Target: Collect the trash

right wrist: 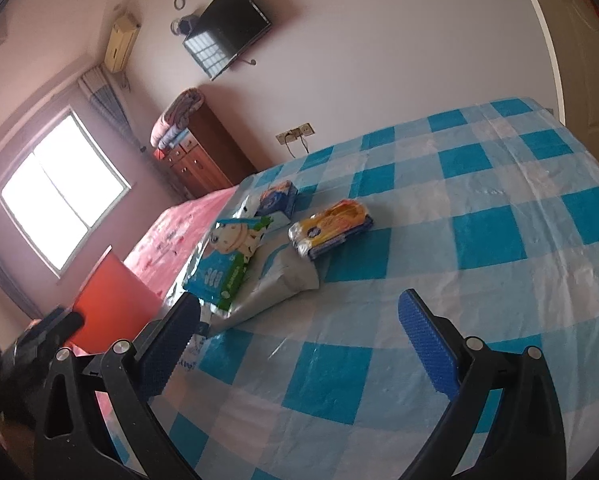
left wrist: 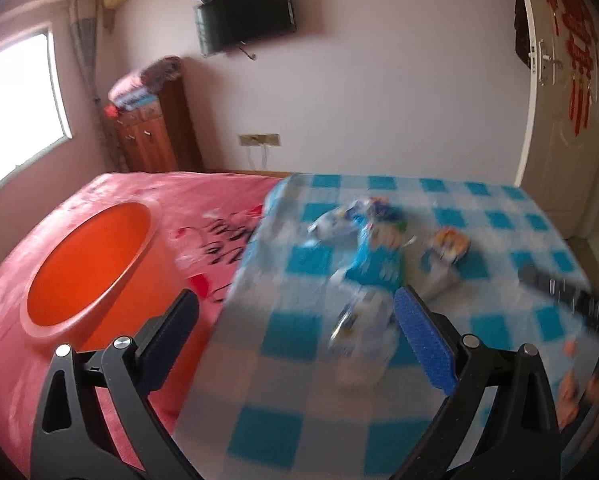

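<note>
Wrappers (right wrist: 259, 240) cluster on the checked cloth (right wrist: 479, 240), blurred in the left view; both tools (left wrist: 295, 336) (right wrist: 299, 336) gape empty.

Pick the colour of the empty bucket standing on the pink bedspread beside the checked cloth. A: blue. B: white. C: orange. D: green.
C: in the left wrist view the bucket is orange inside and out, with nothing visible in it, beside the checked cloth.

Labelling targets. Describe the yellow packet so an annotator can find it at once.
Start at the blue-and-white checked cloth over the table. A small heap of wrappers lies near its window-side edge. The yellow packet sits at the heap's door-side end, atop a grey bag; it is the only yellow-orange one, its neighbours being blue, green or grey.
</note>
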### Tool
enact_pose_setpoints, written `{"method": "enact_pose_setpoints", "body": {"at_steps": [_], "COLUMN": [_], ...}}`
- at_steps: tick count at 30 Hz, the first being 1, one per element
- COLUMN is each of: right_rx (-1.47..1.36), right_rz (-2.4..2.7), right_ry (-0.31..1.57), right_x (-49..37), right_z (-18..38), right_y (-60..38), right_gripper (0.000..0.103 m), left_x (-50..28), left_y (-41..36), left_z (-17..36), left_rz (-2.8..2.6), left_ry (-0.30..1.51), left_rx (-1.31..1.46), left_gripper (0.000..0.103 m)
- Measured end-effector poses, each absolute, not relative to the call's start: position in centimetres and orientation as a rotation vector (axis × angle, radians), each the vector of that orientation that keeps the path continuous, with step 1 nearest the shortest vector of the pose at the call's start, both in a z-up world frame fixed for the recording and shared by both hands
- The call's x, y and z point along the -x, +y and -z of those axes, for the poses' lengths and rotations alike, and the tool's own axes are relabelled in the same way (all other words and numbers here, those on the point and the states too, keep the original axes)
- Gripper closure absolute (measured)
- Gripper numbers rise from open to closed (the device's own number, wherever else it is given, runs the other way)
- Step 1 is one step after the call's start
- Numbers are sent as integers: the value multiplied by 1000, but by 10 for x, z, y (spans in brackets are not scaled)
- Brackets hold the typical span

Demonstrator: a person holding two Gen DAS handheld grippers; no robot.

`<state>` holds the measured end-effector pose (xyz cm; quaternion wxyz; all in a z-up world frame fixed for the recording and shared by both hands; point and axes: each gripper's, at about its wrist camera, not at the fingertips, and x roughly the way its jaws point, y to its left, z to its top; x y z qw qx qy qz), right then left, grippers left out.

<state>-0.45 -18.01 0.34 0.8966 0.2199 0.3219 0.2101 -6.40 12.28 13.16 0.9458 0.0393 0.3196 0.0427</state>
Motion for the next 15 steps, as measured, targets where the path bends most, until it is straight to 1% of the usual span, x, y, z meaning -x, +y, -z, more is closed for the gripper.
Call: {"method": "enact_pose_setpoints", "body": {"at_steps": [4, 7, 11, 15], "right_rx": [-452, -460, -461, -480], "right_rz": [-398, -386, -389, -400], "right_ry": [662, 663, 663, 660], "right_x": [3, 0, -3, -4], "right_z": [-4, -2, -1, 0], "right_y": [-191, -199, -204, -209], "right_gripper": [5, 5, 5, 5], "left_x": [-2, -56, -118, -173], "left_y": [111, 104, 97, 97], "left_z": [-139, -135, -123, -97], "left_rz": [-85, -74, -105, -151], "left_ry": [696, 762, 825, 935], "left_rx": [-42, 4, 55, 126], "left_gripper": [4, 4, 4, 5]}}
